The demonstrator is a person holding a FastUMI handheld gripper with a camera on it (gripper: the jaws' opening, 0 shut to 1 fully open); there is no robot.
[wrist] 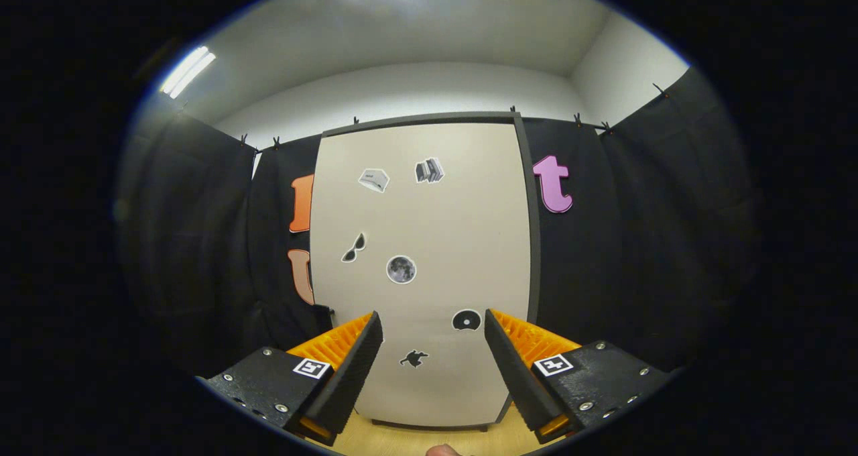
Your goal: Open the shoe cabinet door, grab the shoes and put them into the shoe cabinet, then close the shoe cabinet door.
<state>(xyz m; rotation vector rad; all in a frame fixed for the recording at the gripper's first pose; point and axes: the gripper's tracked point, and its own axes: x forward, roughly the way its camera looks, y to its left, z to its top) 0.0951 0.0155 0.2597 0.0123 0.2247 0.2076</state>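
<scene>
The shoe cabinet (pixel 429 241) stands upright straight ahead of my fingers, some way off. Its beige door is flat and closed, with a dark frame along the top and right side. Several small stickers dot the door, among them a round moon sticker (pixel 401 269) and a disc sticker (pixel 466 320). My gripper (pixel 433 327) is open, its two fingers spread wide with nothing between them, pointing at the lower half of the door. No shoes are in sight.
Black cloth walls (pixel 623 241) flank the cabinet on both sides. A strip of light wooden floor (pixel 415 439) lies under the cabinet's base. A fingertip (pixel 444 450) of the person shows at the very bottom between the fingers.
</scene>
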